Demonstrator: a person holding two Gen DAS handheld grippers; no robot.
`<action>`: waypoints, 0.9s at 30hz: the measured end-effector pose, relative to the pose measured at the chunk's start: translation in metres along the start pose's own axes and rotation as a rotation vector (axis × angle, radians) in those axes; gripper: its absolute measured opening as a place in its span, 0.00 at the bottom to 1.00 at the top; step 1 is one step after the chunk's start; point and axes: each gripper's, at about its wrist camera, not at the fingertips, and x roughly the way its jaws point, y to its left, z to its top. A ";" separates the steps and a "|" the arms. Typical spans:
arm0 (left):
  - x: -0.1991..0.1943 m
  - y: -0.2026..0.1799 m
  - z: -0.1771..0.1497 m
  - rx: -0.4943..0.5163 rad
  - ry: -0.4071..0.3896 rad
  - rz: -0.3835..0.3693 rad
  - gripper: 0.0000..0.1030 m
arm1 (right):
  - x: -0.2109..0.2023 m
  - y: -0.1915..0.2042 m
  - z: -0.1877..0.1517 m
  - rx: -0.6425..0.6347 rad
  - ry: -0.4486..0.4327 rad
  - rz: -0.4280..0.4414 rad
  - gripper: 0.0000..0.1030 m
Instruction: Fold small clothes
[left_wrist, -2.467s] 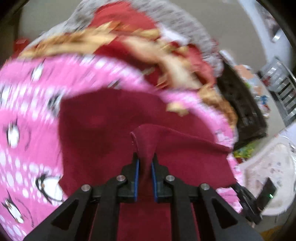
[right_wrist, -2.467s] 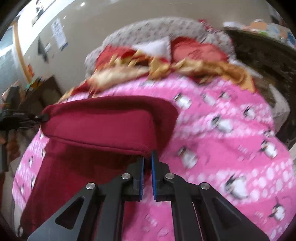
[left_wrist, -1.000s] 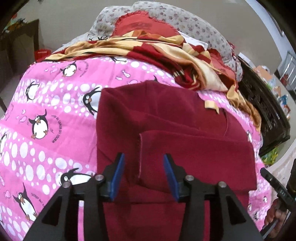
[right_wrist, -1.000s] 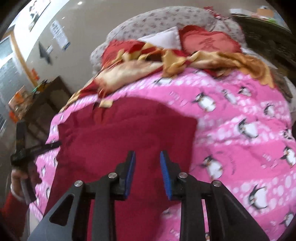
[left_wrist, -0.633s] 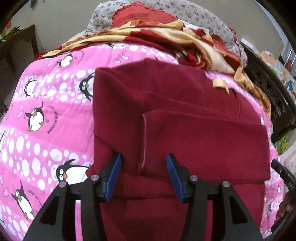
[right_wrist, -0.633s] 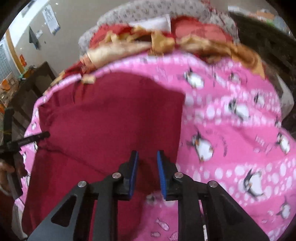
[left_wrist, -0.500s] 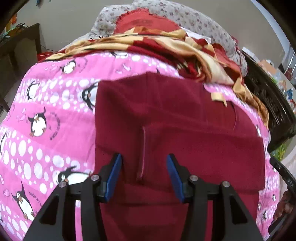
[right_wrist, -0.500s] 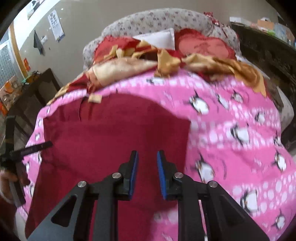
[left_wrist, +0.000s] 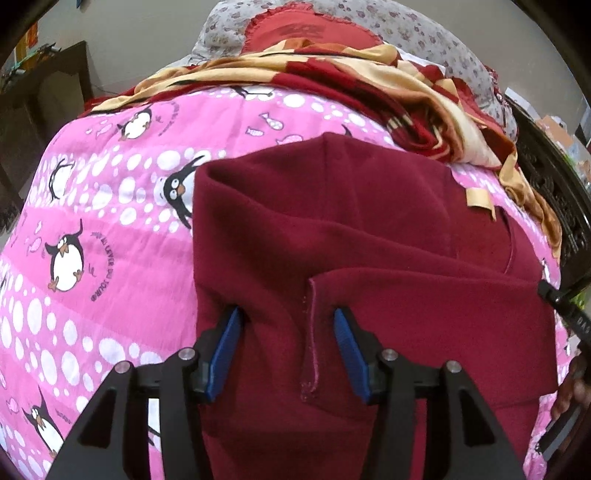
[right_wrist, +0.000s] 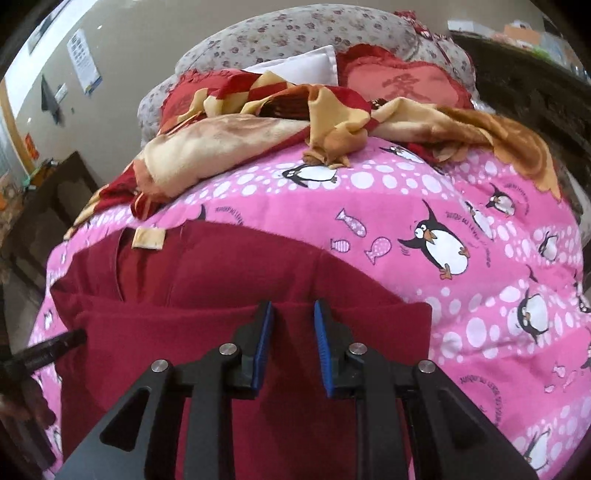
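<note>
Maroon garment (left_wrist: 332, 236) — folded, long axis crosswise — on penguin blanket (left_wrist: 110, 221)

A dark red garment (left_wrist: 369, 236) of soft, matt fleece-like cloth lies on a pink penguin-print quilt (left_wrist: 110, 221) of smooth cotton-like fabric. Each hand-held gripper, left (left_wrist: 284, 350) and right (right_wrist: 291, 343), is matt black plastic (blue ribbed pads, shiny metal screws). Behind, a red-and-gold blanket (right_wrist: 258, 122) looks silky.

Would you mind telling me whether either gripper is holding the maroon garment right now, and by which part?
Nothing is held. The left gripper and right gripper both have open jaws over the maroon garment, gripping no part.
</note>
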 end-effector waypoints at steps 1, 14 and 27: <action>0.000 -0.002 0.000 -0.001 0.000 0.002 0.55 | -0.002 0.000 0.000 -0.002 0.001 0.006 0.46; -0.001 -0.003 0.000 -0.009 -0.002 -0.001 0.57 | -0.064 -0.013 -0.073 -0.009 0.023 -0.010 0.47; -0.069 0.051 -0.048 -0.090 -0.028 -0.017 0.65 | -0.086 -0.022 -0.086 0.027 0.018 0.000 0.54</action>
